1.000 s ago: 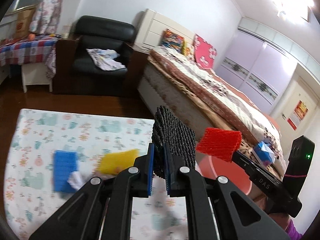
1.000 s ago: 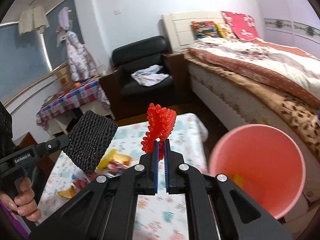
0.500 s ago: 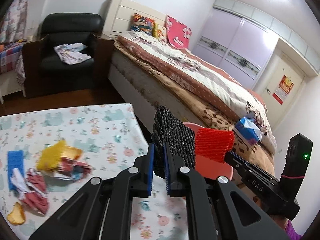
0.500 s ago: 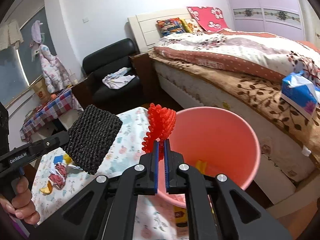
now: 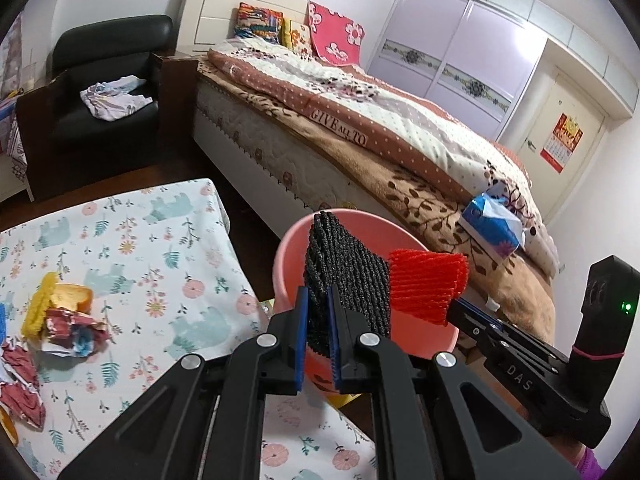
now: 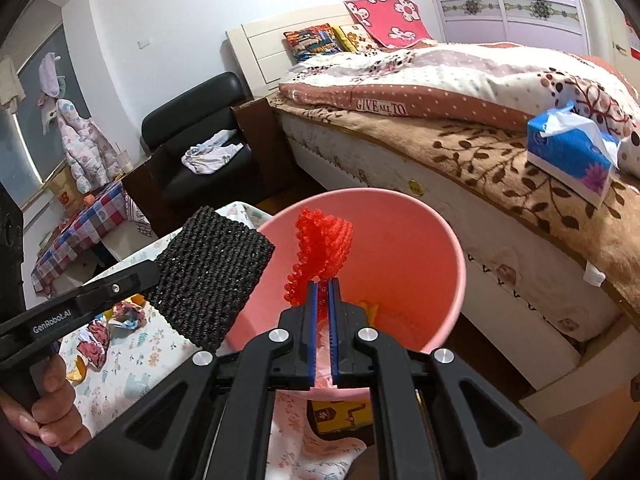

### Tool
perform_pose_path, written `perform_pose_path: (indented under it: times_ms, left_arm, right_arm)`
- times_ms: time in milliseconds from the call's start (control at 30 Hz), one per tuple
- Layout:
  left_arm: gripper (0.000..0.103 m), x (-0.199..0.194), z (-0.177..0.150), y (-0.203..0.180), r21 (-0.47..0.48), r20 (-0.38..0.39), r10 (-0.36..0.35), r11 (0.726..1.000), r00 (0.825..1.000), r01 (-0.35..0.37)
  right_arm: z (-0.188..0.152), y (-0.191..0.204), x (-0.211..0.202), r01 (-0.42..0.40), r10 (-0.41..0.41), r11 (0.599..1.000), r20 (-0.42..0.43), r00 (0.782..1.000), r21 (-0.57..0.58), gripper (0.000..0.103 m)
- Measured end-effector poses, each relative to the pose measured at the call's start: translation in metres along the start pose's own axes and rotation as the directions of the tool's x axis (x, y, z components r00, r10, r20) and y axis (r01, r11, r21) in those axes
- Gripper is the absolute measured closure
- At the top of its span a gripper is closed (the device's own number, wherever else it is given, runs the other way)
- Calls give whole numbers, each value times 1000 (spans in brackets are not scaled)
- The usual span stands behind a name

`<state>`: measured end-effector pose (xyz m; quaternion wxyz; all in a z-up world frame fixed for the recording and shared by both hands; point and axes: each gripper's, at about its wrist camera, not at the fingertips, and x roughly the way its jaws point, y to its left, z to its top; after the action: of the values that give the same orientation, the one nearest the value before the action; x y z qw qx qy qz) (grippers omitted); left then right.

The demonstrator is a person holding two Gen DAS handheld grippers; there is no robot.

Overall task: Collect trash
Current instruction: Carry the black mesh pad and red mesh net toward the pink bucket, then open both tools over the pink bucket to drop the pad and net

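While the pink bin (image 6: 448, 248) sits just beside the floral tablecloth (image 5: 132, 248), the left gripper (image 5: 318, 300) pinches black foam netting (image 5: 344, 272) at its rim and the right gripper (image 6: 323, 288) pinches red foam netting (image 6: 324, 240) above its mouth. Best release each only once centred over the opening; crumpled wrappers (image 5: 68, 324) remain on the cloth.

Pink bin's (image 6: 448, 240) contents mostly hidden behind red foam net (image 6: 320, 248)
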<state>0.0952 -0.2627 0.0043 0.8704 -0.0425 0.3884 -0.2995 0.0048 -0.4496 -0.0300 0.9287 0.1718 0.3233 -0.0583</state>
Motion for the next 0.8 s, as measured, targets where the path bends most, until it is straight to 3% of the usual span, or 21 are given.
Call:
perform_pose_path:
  times_ms: [333, 600, 800]
  left_arm:
    - [92, 24, -2, -15, 20, -35, 10, 1000, 999, -9]
    - [71, 25, -1, -14, -4, -35, 9, 1000, 999, -9]
    - [64, 21, -1, -13, -6, -27, 14, 1000, 1000, -14]
  right_arm:
    - [-3, -16, 5, 2, -2, 1000, -22, 1000, 26, 98]
    - [-3, -19, 9, -4, 5, 999, -41, 999, 33, 97]
    - [-4, -20, 12, 0, 2, 999, -56, 998, 36, 95]
